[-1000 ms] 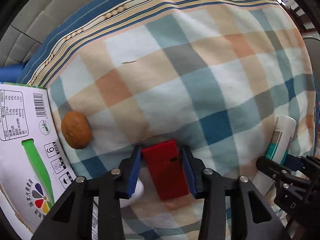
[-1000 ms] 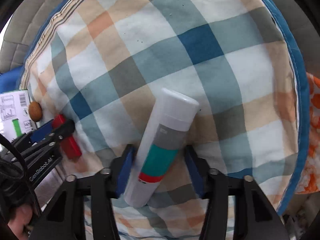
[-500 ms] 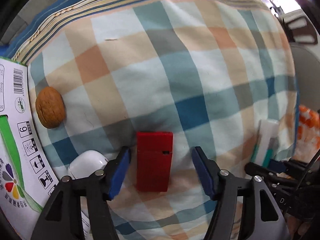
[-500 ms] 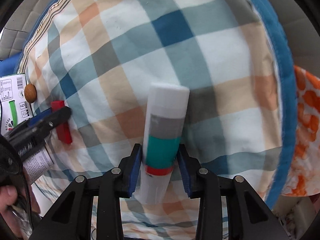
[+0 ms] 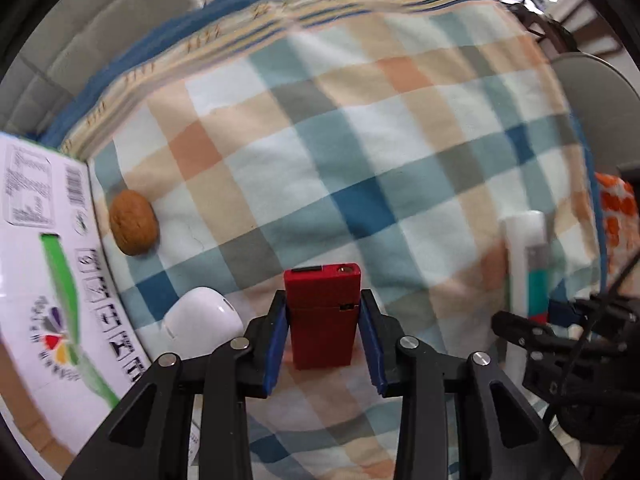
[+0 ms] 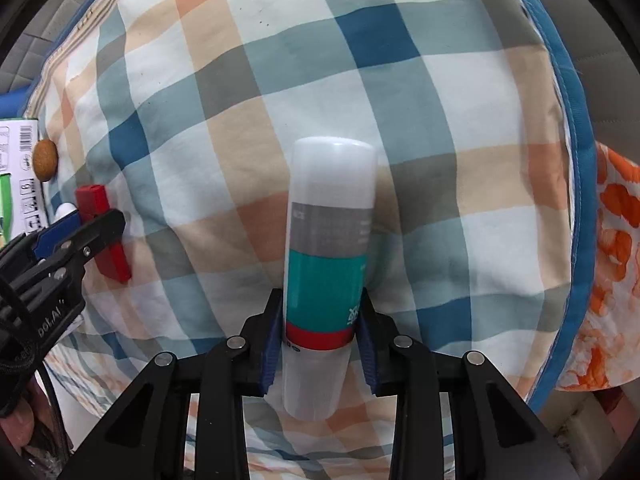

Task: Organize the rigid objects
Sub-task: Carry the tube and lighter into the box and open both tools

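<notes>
A small red box [image 5: 322,292] stands up between the blue pads of my left gripper [image 5: 322,320]. The jaws are closing and both pads press on its sides. It looks tipped up off the checked cloth [image 5: 360,140]. In the right wrist view a white bottle [image 6: 330,240] with grey, teal and red bands lies lengthwise between the pads of my right gripper [image 6: 320,320]. Those jaws are closing too and pinch the bottle near its red band. The same view shows the left gripper [image 6: 80,228] on the red box [image 6: 94,200] at the far left.
A walnut [image 5: 133,229] and a white earbud case [image 5: 202,316] lie left of the red box. Beside them is a printed cardboard box [image 5: 44,260]. An orange-patterned cloth [image 6: 612,240] lies past the blue hem on the right. Grey cushions [image 5: 100,40] lie behind.
My left jaws opened wide around the red box, then closed on it, and it now stands tipped up. My right jaws narrowed onto the bottle, which now lines up with the fingers.
</notes>
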Tool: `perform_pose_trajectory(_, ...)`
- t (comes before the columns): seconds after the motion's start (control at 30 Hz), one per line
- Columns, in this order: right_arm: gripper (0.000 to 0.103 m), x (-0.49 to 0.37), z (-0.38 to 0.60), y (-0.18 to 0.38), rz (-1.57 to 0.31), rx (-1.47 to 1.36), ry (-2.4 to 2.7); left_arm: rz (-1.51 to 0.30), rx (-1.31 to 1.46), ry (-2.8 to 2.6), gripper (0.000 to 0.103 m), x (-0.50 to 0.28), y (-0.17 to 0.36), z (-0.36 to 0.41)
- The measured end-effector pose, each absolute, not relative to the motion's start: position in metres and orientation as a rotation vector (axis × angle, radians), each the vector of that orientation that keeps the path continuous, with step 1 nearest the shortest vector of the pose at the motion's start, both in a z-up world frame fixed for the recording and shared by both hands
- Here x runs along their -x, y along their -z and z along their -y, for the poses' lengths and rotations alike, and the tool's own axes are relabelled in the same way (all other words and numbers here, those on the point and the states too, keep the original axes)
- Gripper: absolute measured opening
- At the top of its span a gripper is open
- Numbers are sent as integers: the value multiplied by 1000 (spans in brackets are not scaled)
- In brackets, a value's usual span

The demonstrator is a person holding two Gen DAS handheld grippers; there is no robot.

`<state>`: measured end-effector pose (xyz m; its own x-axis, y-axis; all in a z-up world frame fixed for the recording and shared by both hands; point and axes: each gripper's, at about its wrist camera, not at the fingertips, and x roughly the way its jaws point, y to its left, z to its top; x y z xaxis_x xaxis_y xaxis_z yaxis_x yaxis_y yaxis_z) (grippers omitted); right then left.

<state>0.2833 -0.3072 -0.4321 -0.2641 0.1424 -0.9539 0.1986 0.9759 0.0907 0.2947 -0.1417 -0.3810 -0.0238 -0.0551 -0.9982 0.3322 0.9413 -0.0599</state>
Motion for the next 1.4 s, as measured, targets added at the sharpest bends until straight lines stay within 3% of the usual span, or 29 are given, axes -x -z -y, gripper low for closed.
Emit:
perform_pose_trajectory(0.47, 35, -265, 342, 365, -1730, -273, -38, -1478, -93, 377, 31, -277, 308, 126)
perform_pose_trajectory(0.73, 34, -270, 324, 289, -1646, -283, -118, -1395, 27, 372, 31, -300, 265, 98)
perform_pose_trajectory(1.13, 34, -282, 188, 210, -1517, -286, -328, -1267, 93, 254, 31, -290, 188, -18)
perform_pose_trajectory(1.4, 34, -294, 80, 213, -1471, -275, -409, -1303, 144, 116, 31, -285, 200, -124)
